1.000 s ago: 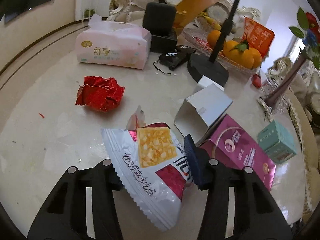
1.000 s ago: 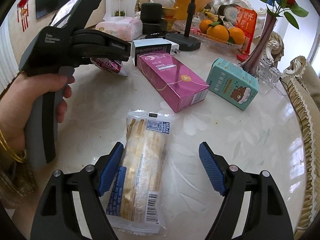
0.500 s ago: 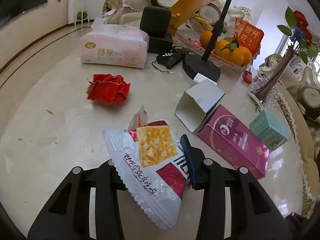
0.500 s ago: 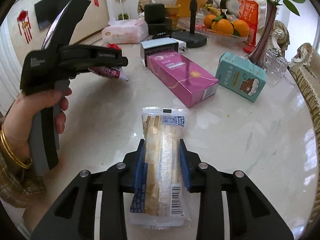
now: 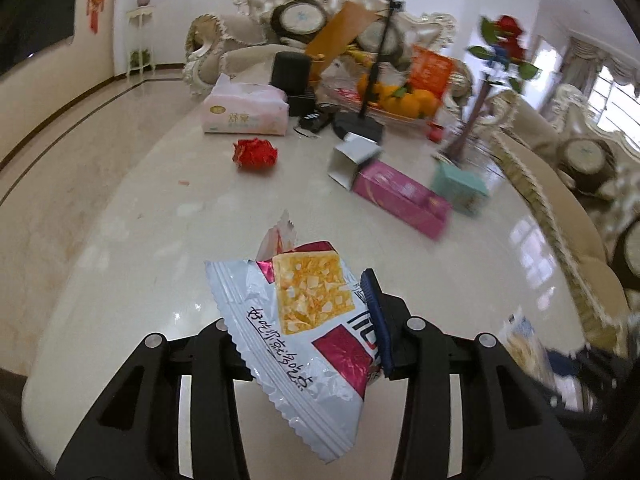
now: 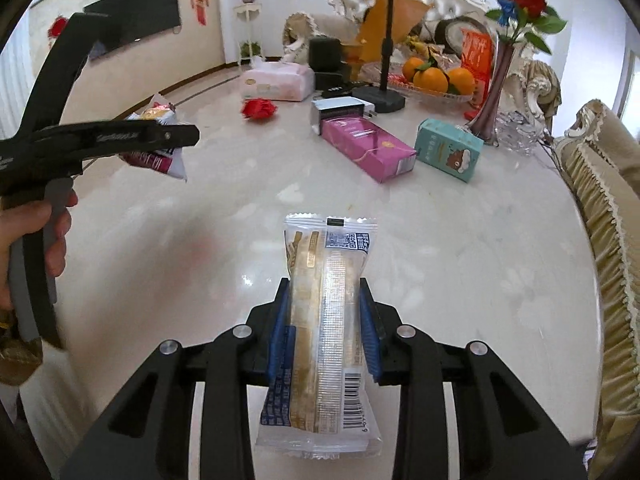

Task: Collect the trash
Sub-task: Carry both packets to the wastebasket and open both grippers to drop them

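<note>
The left tongs (image 5: 304,328) are pinching a shiny, crinkly snack bag (image 5: 304,320) with zigzag edges, and it is hanging in the air above the smooth, glossy stone worktop (image 5: 140,220). The bag is silver and dark red, with a picture of a yellow square cracker and some black Chinese handwriting that is too hard to read. One blue ribbed pad (image 5: 374,316) is pressing on the bag's right side, while the other pad is hiding behind it. The right tongs (image 6: 324,328) are squeezing a long, see-through plastic packet (image 6: 320,332) between two blue pads, so the tongs are sitting narrow. The packet is holding pale, stick-shaped biscuits, and it is carrying a square code on a blue label at the far end and a barcode at the near end. Its far end is sticking out past the tongs over the worktop. From the right camera, the left tongs (image 6: 176,136) are showing off to the left, gripped by a hand (image 6: 40,240). Farther back, a crumpled red foil wrapper (image 6: 259,109) is lying on the worktop near a soft pink tissue pack (image 6: 278,85), and a long pink box (image 6: 368,146) is lying just beside a teal box (image 6: 448,150) with a brown bear on it.
</note>
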`<state>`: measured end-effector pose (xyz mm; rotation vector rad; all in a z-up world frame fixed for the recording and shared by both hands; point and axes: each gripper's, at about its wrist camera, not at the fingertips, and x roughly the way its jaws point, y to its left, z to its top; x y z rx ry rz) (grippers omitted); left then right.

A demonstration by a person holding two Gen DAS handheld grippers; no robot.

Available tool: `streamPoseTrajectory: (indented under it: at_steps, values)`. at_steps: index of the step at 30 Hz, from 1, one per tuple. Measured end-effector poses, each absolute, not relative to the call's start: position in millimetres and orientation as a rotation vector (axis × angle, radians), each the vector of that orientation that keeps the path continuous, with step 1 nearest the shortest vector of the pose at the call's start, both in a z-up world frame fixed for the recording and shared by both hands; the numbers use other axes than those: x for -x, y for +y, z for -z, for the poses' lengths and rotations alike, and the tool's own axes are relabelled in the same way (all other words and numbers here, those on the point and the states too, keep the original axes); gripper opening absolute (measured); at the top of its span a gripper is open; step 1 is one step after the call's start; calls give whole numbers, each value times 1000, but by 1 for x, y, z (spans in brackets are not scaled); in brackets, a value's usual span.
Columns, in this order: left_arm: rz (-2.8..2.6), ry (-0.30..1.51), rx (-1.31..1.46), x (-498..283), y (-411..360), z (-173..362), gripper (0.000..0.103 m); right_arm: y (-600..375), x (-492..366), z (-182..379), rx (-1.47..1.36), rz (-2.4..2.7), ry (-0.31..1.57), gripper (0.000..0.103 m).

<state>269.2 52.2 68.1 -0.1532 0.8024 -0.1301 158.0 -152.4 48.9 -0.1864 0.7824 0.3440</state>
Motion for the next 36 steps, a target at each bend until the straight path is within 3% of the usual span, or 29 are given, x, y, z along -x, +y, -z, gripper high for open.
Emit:
streamPoseTrajectory:
  at_steps: [13, 20, 29, 36]
  values:
    - [278, 813, 85, -56, 52, -50, 42, -156, 5, -44, 143, -480, 760, 31]
    - [305, 911, 19, 33, 38, -3, 42, -150, 65, 3, 198, -522, 917, 31]
    - [375, 1173, -43, 15, -1, 102, 42, -141, 20, 115, 219, -487, 1218, 31]
    - [344, 1331, -81, -14, -11, 177, 42, -128, -18, 181, 228, -419, 1348, 30]
